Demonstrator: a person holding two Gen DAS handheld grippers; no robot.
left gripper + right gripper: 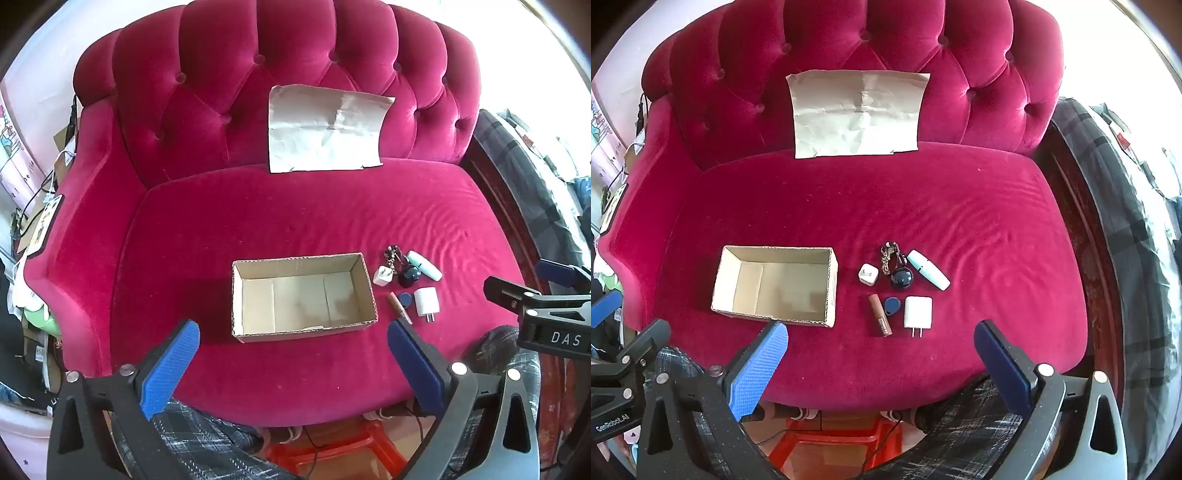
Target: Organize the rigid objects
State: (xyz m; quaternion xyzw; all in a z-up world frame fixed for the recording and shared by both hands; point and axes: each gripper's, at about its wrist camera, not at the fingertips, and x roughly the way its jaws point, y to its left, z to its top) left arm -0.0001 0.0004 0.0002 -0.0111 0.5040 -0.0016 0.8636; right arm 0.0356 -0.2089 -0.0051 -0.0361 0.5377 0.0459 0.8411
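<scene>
Left hand-held gripper [293,363], right hand-held gripper [881,363]: both tilted steeply down over sofa seat [849,206], jaws wide, empty.

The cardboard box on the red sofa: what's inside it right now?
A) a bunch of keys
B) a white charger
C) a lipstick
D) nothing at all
D: the cardboard box shows only its bare bottom, while the white charger, keys and lipstick lie beside it on the sofa cushion.
</scene>
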